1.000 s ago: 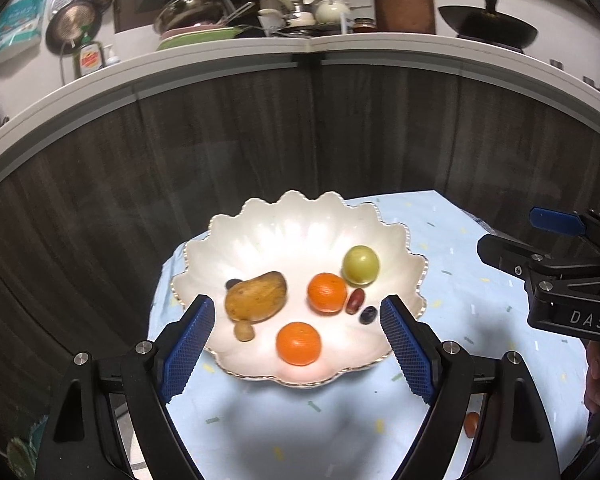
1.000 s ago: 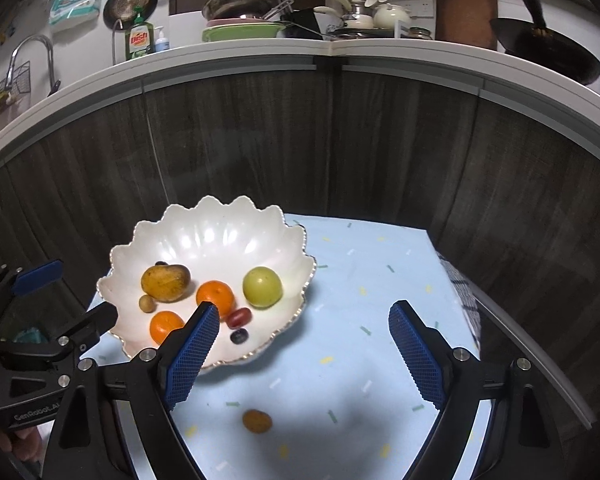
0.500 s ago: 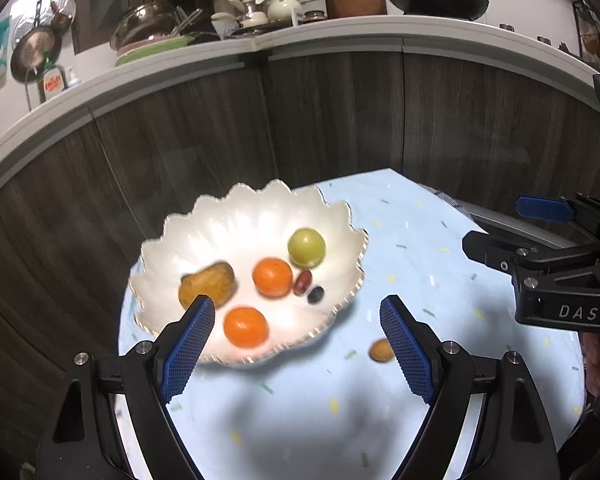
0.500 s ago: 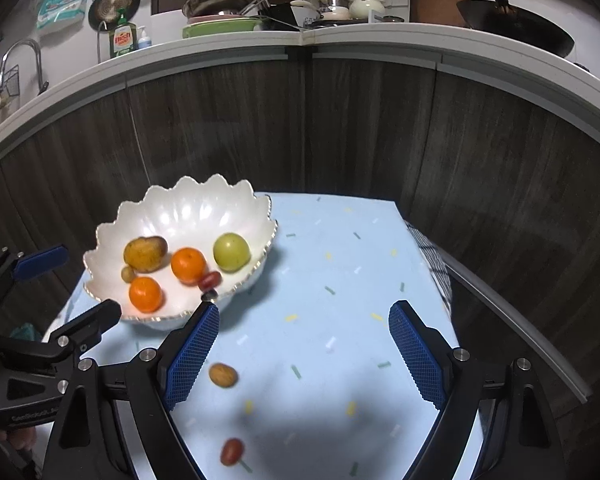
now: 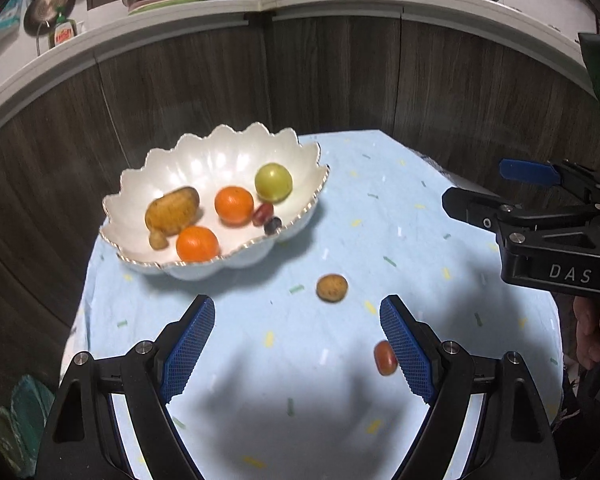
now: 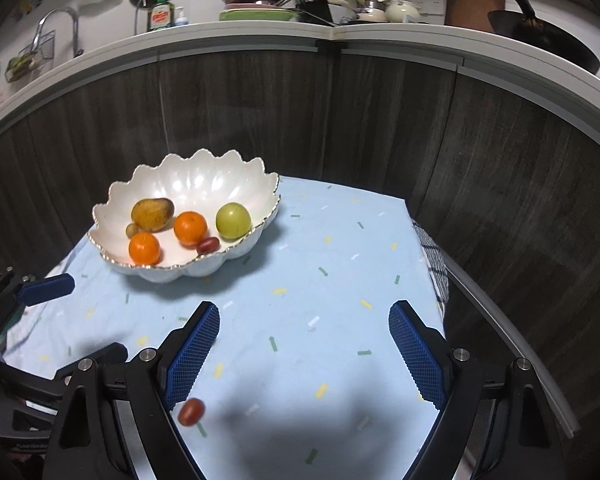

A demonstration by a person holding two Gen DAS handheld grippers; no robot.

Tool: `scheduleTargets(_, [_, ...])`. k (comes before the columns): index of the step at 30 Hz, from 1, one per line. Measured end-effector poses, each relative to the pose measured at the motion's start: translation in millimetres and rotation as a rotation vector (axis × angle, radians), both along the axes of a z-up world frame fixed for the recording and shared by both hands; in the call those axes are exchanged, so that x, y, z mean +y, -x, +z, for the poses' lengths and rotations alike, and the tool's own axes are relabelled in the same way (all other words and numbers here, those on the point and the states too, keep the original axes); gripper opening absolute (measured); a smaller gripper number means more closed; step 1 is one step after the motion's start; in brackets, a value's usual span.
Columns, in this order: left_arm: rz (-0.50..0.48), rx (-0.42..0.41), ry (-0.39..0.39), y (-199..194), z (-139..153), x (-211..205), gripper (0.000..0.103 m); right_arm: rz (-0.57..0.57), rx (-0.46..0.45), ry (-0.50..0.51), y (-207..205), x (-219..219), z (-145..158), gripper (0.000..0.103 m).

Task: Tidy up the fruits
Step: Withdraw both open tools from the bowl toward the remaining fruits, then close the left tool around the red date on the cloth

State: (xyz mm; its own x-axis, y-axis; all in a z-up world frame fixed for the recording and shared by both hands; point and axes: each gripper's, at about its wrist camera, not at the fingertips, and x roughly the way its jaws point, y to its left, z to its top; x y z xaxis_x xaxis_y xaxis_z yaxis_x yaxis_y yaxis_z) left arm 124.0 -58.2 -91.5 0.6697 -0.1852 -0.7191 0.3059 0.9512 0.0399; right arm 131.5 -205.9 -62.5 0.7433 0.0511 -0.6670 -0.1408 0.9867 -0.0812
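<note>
A white scalloped bowl [image 5: 220,152] [image 6: 204,180] on the blue cloth holds two oranges [image 5: 234,205], a green round fruit [image 5: 273,182], a brown oblong fruit [image 5: 172,211], a red date [image 5: 263,213] and small dark and brown fruits. A small brown fruit [image 5: 331,288] and a red cherry tomato [image 5: 385,357] [image 6: 191,411] lie loose on the cloth. My left gripper [image 5: 296,344] is open and empty, the tomato beside its right finger. My right gripper [image 6: 304,348] is open and empty, the tomato below its left finger.
The light blue cloth [image 6: 340,260] covers a small table against dark curved cabinet fronts [image 6: 380,120]. A checked towel [image 6: 432,264] hangs at the table's right edge. The counter above holds pans, dishes and bottles.
Both grippers have pulled back and away from the bowl. The bowl now sits farther off to the left, and the loose brown fruit and tomato have come into view.
</note>
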Motion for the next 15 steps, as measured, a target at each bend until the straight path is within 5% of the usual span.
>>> scheduleTargets(7, [-0.012,0.035,-0.013,9.5,-17.2,-14.8,0.084,0.014,0.022,-0.02,8.3,-8.2,-14.7,0.087])
scheduleTargets(15, [-0.078,0.057,-0.031,17.0,-34.6,-38.9,0.07,-0.022,0.04,-0.039,15.3,-25.4,-28.6,0.087])
